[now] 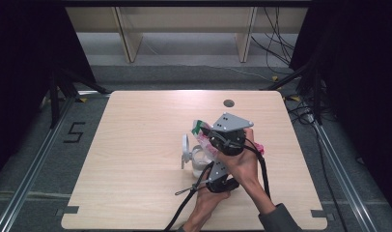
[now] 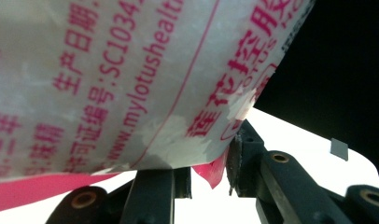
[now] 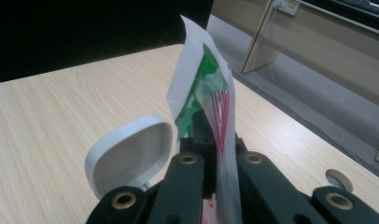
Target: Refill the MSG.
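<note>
crinkly plastic pouch [image 3: 211,107], round white lid [image 3: 129,156]

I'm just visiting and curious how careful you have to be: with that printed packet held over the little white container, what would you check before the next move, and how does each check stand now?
1. Right gripper clamped on the packet: ok, its jaws pinch the packet's edge.
2. Left gripper holding something: cannot tell; the packet hangs just in front of its jaws, which stand a little apart.
3. Lid of the white container open: ok, it stands flipped up.
4. Packet above the container: ok in the high view.
5. Packet torn open: cannot tell.
6. Table around the container free of clutter: ok.
</note>
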{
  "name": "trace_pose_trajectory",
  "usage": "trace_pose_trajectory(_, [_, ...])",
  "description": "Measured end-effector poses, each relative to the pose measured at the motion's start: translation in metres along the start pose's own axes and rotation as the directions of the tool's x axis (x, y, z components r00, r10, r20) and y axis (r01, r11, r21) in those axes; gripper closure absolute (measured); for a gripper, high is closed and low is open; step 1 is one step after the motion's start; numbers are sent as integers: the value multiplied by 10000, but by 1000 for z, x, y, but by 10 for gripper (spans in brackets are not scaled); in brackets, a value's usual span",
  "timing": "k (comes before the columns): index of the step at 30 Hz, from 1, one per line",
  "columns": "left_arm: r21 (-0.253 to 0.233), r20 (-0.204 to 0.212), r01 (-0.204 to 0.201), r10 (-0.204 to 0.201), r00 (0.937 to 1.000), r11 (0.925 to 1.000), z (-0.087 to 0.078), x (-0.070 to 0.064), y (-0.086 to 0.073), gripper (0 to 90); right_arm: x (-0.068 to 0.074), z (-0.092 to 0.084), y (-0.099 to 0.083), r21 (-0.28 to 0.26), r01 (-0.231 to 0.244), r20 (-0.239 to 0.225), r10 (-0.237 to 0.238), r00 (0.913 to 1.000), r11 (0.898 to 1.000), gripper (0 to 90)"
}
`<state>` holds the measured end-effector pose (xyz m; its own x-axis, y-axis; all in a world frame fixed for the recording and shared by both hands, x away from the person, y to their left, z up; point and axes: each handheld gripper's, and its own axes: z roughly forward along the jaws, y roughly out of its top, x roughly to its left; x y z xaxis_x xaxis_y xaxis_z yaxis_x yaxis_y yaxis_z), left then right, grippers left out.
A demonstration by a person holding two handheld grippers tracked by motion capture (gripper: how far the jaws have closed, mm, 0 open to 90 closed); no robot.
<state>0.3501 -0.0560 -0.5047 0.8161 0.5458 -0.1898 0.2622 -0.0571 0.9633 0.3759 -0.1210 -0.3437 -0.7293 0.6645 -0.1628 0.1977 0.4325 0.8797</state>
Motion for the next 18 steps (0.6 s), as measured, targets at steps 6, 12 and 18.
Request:
trace_pose_trajectory(6, [-139, -47, 57, -58, 10000, 9999, 1, -1, 0, 730, -1, 0, 1, -44, 144, 37, -144, 9999, 9999, 900])
trace_pose_trajectory(12, [-117, -66, 25, -25, 10000, 9999, 2, -1, 0, 730, -3, 1, 2, 16, 17, -44, -17, 10000, 10000, 900])
trace_pose_trajectory(18, [-106, -151, -145, 144, 9998, 9998, 3, -2, 0, 730, -6, 2, 2, -68, 60, 39, -60, 10000, 10000, 900])
